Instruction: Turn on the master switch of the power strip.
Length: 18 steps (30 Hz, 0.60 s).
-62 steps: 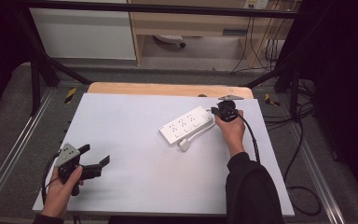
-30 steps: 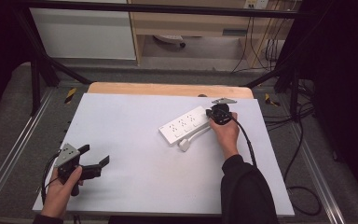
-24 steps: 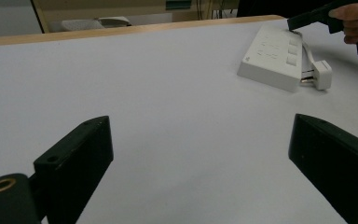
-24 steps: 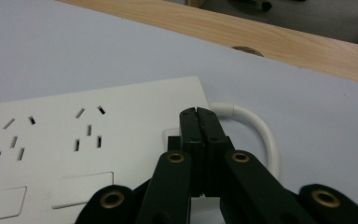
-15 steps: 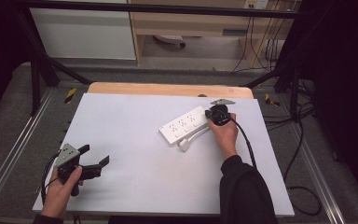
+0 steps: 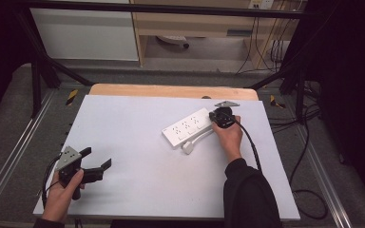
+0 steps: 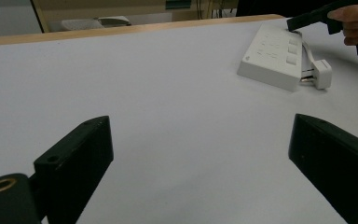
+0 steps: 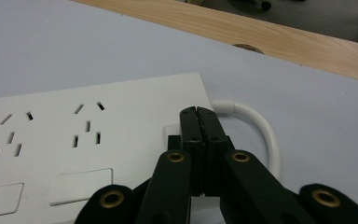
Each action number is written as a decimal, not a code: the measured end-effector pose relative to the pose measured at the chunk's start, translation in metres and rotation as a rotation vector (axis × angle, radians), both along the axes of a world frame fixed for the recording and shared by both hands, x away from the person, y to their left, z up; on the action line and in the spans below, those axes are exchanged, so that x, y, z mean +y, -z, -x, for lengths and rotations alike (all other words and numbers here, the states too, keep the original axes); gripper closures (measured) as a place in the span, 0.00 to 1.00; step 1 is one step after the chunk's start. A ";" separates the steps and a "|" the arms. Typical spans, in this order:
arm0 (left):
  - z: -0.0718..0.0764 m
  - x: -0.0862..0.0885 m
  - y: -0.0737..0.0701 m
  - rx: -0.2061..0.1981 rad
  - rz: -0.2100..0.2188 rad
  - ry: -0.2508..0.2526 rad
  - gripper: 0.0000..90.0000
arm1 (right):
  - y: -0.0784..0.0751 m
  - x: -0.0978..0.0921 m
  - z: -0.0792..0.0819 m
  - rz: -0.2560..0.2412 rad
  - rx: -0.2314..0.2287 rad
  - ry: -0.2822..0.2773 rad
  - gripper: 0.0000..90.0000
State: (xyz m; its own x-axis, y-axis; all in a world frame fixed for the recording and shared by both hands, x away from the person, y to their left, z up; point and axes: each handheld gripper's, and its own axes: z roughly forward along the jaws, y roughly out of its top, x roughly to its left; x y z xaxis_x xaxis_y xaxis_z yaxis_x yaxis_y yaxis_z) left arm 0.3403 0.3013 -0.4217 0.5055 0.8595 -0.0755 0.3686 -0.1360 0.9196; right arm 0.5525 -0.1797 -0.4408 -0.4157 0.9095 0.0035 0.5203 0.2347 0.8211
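Right gripper [image 6: 215,116]: held in the person's right hand [image 6: 229,135] at the far right of the counter; in the right gripper view its jaws are pressed together with nothing between them, tips resting on or just above the right end of the power strip, beside a raised switch; contact cannot be confirmed.
Left gripper [image 6: 97,158]: held in the person's left hand [image 6: 62,192] at the near left corner of the counter; jaws spread wide apart and empty, pointing toward the right across bare surface, well apart from the power strip.
Power strip [image 6: 188,128]: white, lying flat and skewed on the counter right of centre, its right end farther than its left; socket openings and flat rectangular buttons face up.
Cord [image 8: 261,128]: white, leaves the strip's right end and curves back toward the near side.
Plug [image 6: 188,147]: white, lying on the counter just beside the strip's near edge, at the end of the cord.
Counter [image 6: 138,180]: white sheet over a wooden top, whose wood edge [image 6: 171,90] shows as a strip along the far side.
Surroundings: black frame bars, grey floor, and dark cables [image 6: 304,156] trailing on the floor to the right.
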 end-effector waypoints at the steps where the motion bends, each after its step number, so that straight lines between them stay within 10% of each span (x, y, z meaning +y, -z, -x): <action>1: 0.000 0.000 0.000 0.000 0.000 0.000 0.07 | 0.000 0.000 0.000 -0.002 -0.002 -0.001 1.00; 18: 0.000 0.000 0.000 0.004 -0.001 -0.002 0.07 | 0.002 0.000 0.001 0.002 -0.007 0.000 1.00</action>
State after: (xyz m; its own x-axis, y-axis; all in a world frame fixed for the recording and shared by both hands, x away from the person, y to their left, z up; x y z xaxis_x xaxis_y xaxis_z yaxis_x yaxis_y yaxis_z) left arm 0.3404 0.3015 -0.4222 0.5033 0.8607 -0.0768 0.3728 -0.1361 0.9179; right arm 0.5515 -0.1795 -0.4425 -0.4153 0.9097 -0.0015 0.5148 0.2364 0.8241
